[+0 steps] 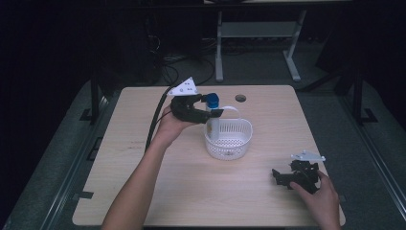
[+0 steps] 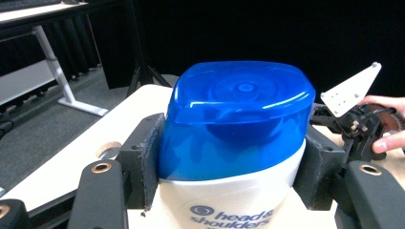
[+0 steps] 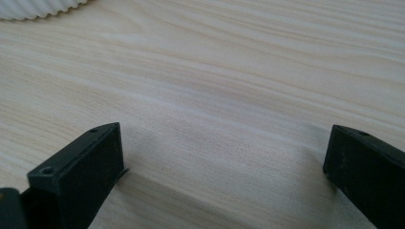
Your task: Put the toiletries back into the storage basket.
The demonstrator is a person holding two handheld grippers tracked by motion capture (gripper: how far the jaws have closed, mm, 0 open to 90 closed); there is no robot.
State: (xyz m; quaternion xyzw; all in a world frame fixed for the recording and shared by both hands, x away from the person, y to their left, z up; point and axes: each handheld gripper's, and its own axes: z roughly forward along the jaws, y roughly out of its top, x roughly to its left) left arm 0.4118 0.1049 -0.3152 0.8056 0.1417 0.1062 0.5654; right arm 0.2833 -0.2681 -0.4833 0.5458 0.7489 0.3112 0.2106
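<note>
1. Shampoo bottle (image 1: 212,115), blue-capped, stands upright at the white basket's (image 1: 238,143) left rim, centre frame, seemingly going in.
2. Left gripper (image 1: 210,109) clamps it just under the cap, keeping it vertical.
3. Right gripper (image 1: 282,176) rests open on the surface (image 1: 191,191), lower right, clear of the work.

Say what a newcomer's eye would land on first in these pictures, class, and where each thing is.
The blue cap of a white shampoo bottle stands out first, clamped between the pads of the left gripper over the rim of a white basket at mid-table. Next comes the right gripper, resting near the table's right front edge, its jaws wide apart over bare wood.
</note>
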